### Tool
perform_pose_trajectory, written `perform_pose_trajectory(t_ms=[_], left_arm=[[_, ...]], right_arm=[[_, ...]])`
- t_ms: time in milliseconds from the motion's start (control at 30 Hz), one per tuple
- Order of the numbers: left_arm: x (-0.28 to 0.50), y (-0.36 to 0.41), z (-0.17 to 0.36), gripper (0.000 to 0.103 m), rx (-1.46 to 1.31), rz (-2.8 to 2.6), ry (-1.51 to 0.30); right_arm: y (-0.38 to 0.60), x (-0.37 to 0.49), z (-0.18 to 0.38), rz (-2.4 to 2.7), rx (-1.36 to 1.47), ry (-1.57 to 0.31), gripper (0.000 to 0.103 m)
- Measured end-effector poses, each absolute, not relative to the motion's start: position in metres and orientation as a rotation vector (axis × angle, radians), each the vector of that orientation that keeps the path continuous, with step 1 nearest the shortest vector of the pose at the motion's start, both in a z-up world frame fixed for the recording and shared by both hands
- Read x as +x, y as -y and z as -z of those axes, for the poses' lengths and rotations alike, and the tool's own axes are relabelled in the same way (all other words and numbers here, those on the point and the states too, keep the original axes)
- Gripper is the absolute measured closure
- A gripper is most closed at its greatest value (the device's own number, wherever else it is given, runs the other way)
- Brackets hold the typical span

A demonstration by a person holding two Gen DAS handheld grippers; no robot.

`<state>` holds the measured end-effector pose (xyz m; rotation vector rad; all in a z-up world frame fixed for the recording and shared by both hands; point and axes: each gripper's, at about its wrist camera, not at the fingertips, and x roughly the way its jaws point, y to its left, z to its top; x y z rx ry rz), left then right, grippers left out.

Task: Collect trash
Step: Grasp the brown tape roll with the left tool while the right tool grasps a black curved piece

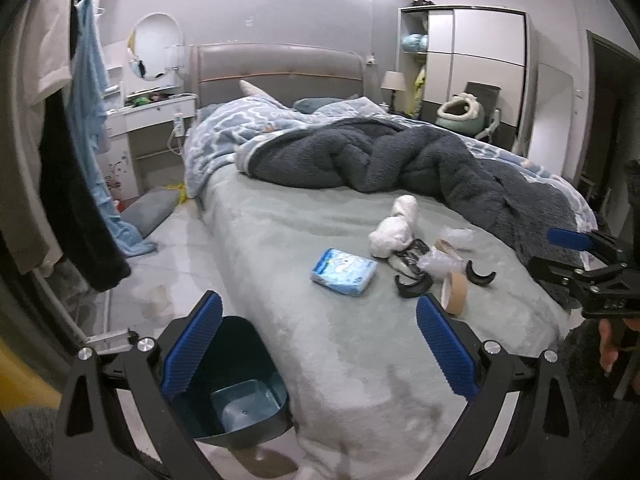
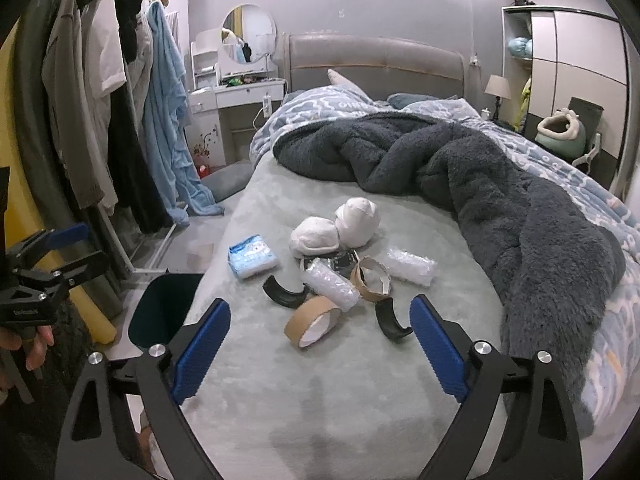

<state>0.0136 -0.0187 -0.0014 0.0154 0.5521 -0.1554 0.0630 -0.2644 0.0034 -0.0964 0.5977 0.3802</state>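
Bed [image 2: 320,400] with dark fleece blanket [image 2: 500,200] bunched toward the headboard. Dark blue bin [image 1: 236,380] on the floor against the bed's near corner. Left gripper [image 1: 318,344] and right gripper [image 2: 320,340] both spread wide, holding nothing. Trash clustered mid-bed: white wads [image 2: 340,228], blue tissue pack [image 2: 252,256], bubble-wrap rolls [image 2: 332,284], tape roll [image 2: 312,322], black curved pieces [image 2: 286,294].

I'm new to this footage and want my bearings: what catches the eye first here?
A heap of litter lies mid-bed on the grey-green sheet: white wads, tape rolls, black curved pieces, a blue tissue pack. A dark bin stands on the floor beside the bed. Both grippers, left gripper and right gripper, are open.
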Motion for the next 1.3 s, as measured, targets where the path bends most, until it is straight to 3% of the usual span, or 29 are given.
perform_pose_trajectory(t_ms=[167, 467, 1000, 1300], left_arm=[[0.025, 0.036, 0.008, 0.007, 0.018, 0.236, -0.573], [0.053, 0.063, 0.026, 0.030, 0.016, 0.388, -0.653], [0.093, 0.118, 0.063, 0.055, 0.017, 0.548, -0.754], [0.110, 0.141, 0.077, 0.058, -0.010, 0.596, -0.785]], right_arm=[[0.277, 0.081, 0.007, -0.396, -0.090, -0.641, 0.020], [0.294, 0.119, 0.035, -0.427, -0.114, -0.732, 0.032], [0.302, 0.169, 0.079, -0.508, -0.131, -0.822, 0.049], [0.313, 0.186, 0.087, -0.547, -0.089, -0.813, 0.054]])
